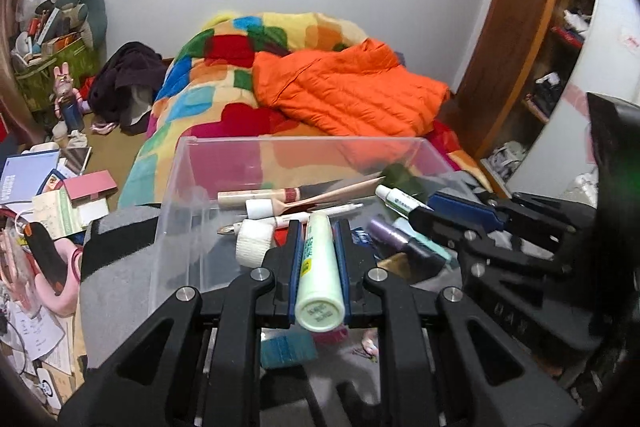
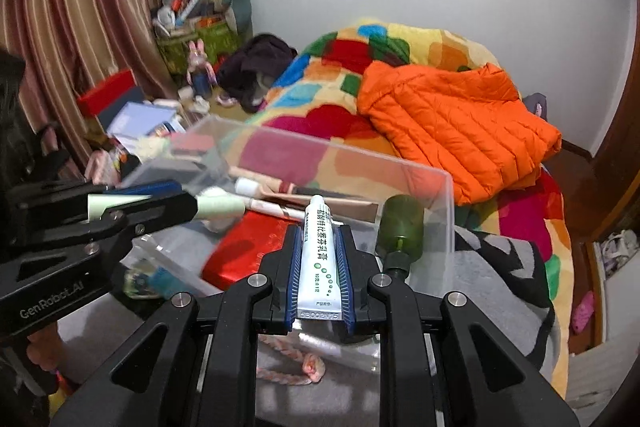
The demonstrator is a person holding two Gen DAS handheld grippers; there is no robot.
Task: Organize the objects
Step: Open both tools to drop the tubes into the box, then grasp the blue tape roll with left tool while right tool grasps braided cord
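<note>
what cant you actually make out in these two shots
- Left wrist view: the print on the pale green tube in the left gripper is too small to read.
- Right wrist view: the small item under the clear box is blurred.
- Right wrist view: the right gripper hides the white tube's edges.

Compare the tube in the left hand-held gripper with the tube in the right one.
The pale green tube is round and rigid with a flat round end toward the camera; the white tube is flattened, with a crimped end. The green one is pale green with a green label; the white one carries dark print and green dots. Both lie lengthwise, clamped between blue pads.
</note>
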